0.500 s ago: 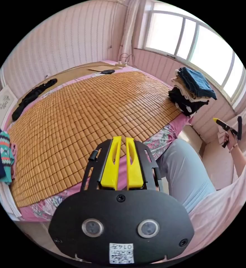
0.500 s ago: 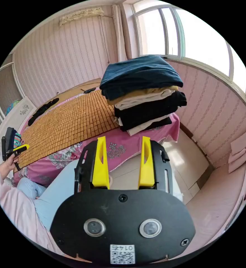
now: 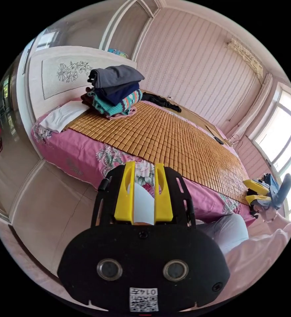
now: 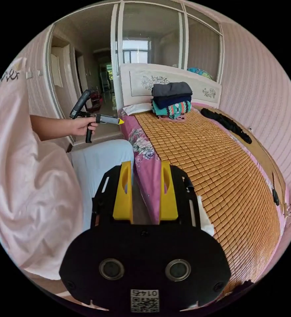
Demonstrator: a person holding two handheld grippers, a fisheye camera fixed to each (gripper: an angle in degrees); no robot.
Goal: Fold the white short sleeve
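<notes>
White short sleeve [image 3: 61,115] beside clothes stack [image 3: 114,89]

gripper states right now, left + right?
Left gripper: open, narrow gap between the jaws, holding nothing.
Right gripper: open, jaws apart, holding nothing.

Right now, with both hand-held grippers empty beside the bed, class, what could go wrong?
1. The folded stack sits on the bamboo mat; spreading a shirt could topple it.
2. The black garment along the mat's far edge might get swept in.
3. The left hand-held gripper and right hand-held gripper hover off the mat: a long reach.
</notes>
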